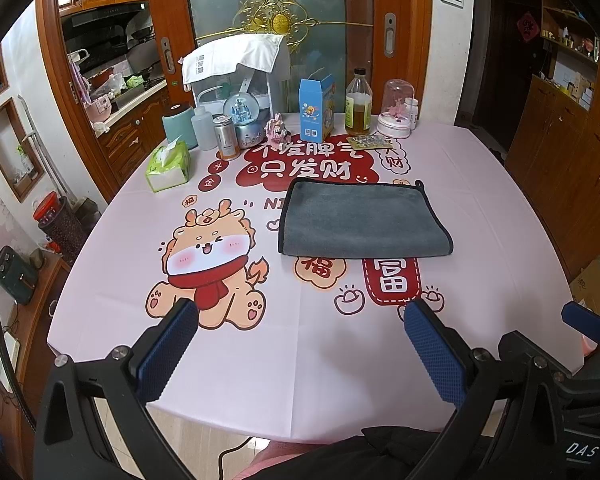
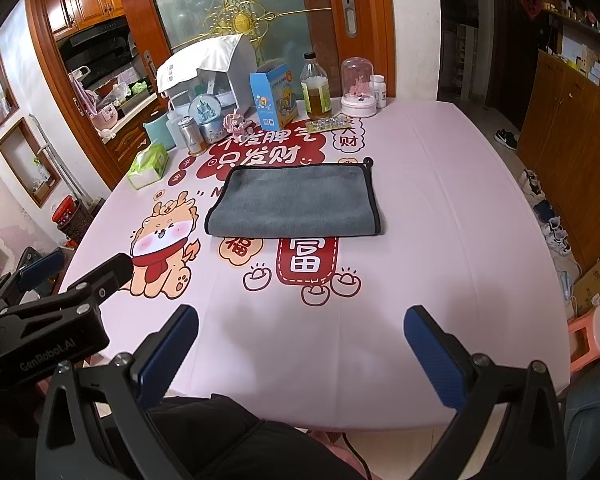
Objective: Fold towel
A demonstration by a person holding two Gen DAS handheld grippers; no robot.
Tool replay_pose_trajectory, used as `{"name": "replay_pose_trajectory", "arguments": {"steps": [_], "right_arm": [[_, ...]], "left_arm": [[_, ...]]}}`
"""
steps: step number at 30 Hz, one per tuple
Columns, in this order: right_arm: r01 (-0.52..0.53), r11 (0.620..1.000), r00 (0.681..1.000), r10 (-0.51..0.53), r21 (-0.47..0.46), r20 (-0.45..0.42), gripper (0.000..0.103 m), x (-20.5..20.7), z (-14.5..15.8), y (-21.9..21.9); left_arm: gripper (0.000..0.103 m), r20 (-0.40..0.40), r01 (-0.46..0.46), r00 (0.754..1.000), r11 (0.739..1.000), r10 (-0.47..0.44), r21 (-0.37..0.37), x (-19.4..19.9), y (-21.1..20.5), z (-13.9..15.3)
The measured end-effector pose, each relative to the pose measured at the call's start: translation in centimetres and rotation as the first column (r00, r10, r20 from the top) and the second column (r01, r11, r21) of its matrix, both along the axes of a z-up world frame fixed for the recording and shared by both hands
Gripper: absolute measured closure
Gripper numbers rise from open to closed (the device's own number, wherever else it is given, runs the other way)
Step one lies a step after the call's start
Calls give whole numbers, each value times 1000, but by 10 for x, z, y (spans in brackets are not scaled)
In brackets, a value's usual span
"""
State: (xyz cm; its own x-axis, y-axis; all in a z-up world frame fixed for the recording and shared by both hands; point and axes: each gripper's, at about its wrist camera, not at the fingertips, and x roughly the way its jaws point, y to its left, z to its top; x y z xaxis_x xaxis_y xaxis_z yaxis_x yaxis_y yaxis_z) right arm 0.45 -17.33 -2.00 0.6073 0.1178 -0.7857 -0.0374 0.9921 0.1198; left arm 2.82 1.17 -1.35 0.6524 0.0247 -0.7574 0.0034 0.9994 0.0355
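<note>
A grey towel with black edging lies flat on the pink printed tablecloth, past the middle of the table; it looks folded once, with a hanging loop at its far right corner. It also shows in the right wrist view. My left gripper is open and empty, low over the near edge of the table, well short of the towel. My right gripper is open and empty too, beside the left one at the near edge. The left gripper also shows at the left of the right wrist view.
Along the far edge stand a tissue pack, a teal canister, a snow globe, a blue carton, an oil bottle and a pink glass dome. Wooden cabinets stand to the right.
</note>
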Motion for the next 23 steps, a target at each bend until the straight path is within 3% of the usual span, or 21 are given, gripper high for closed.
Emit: {"name": "replay_pose_trajectory", "arguments": {"steps": [23], "right_arm": [[1,1000,1000,-1,2,-3,0,0,1,-2]], "left_arm": [[1,-1,-1,1000,1000,1,-1,0,0,0]]}}
